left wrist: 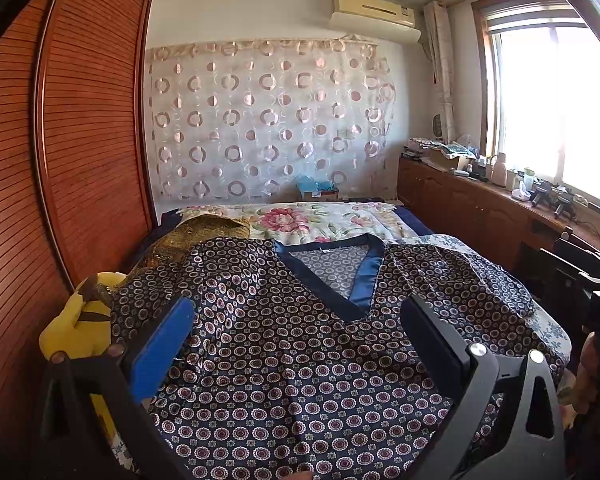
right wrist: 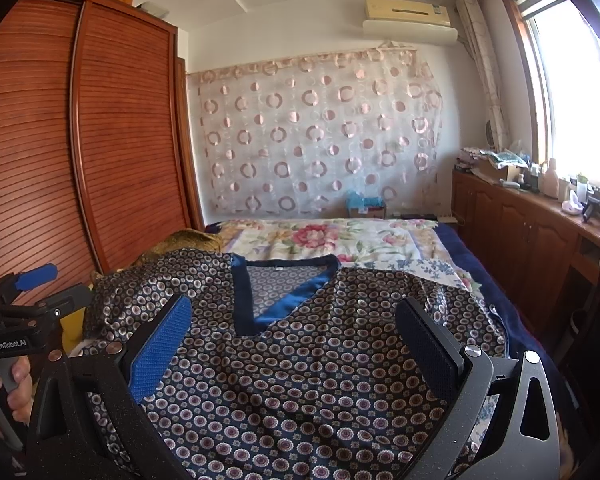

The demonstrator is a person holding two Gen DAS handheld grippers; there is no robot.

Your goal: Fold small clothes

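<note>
Both tongs gape wide, gripping nothing: left tongs (left wrist: 296, 344), right tongs (right wrist: 294, 346). Shirt (left wrist: 292, 360) lies spread face-up on the bed (left wrist: 324, 220) right under and ahead of them, V-neck (right wrist: 276, 300) at the far end. Looks like pre-grasp, no fold yet. Next: pinch a sleeve or side edge, carry inward. Left view alone shows the yellow toy (left wrist: 80, 332) left of the tongs; right view alone shows the hand (right wrist: 18, 388) gripping the left handle.
</note>
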